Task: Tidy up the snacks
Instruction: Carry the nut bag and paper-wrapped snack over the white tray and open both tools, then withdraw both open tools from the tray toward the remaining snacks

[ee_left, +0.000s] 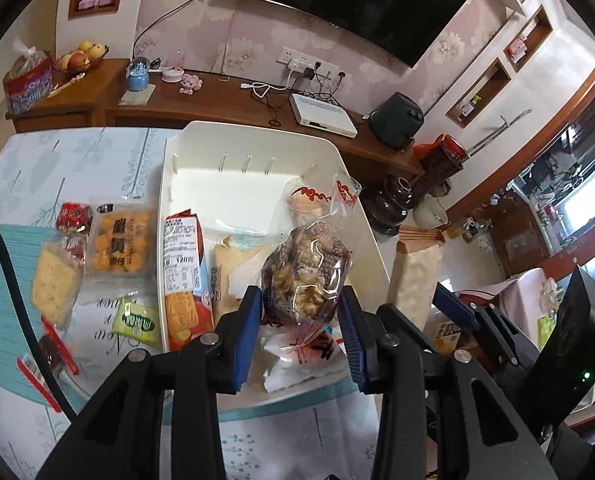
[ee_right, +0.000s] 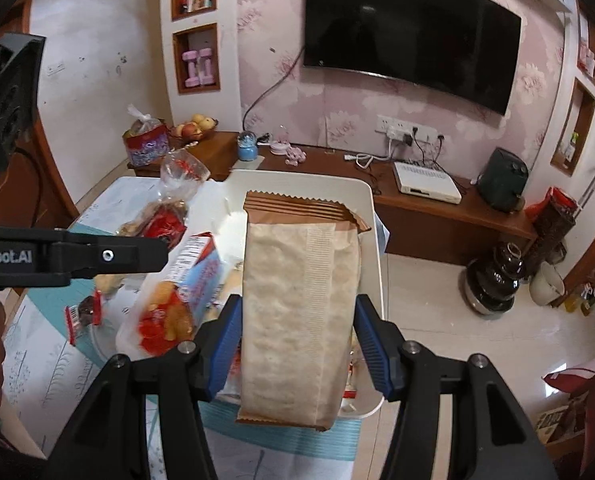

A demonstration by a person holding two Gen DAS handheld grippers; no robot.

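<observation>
Snacks half sorted: some already lying in the white bin (ee_left: 253, 140), others loose on the table (ee_left: 37, 160) at 9 o'clock of it. Left tongs (ee_left: 301, 320) clamped on a clear bag of brown biscuits (ee_left: 309, 272), held over the near right part of the bin. Right tongs (ee_right: 297, 344) clamped on a long tan packet (ee_right: 297, 300), upright along the fingers, its crimped brown top toward 12 o'clock, hanging over the bin's right side. Step in hand, by the look of it: carrying two items in to be set down. Next move calls for lowering each onto a bare patch of the bin floor and only then letting go; far end of the bin, at 12 o'clock, looks free, while the near end holds a red and blue cracker box (ee_left: 185, 276) and flat pale packets. Worth watching: tan packet close to the bin's right rim, floor beyond it at 3 o'clock, so a slip there would drop it off the table. Both tongs side by side, near each other, little room between; better to place one, then the other. Loose on the table at 9 o'clock: a pack of orange puffs (ee_left: 119, 242), a yellow noodle pack (ee_left: 53, 288), a small green sachet (ee_left: 135, 322), small red wrappers (ee_left: 73, 216). Open tabletop there for later reaches.
</observation>
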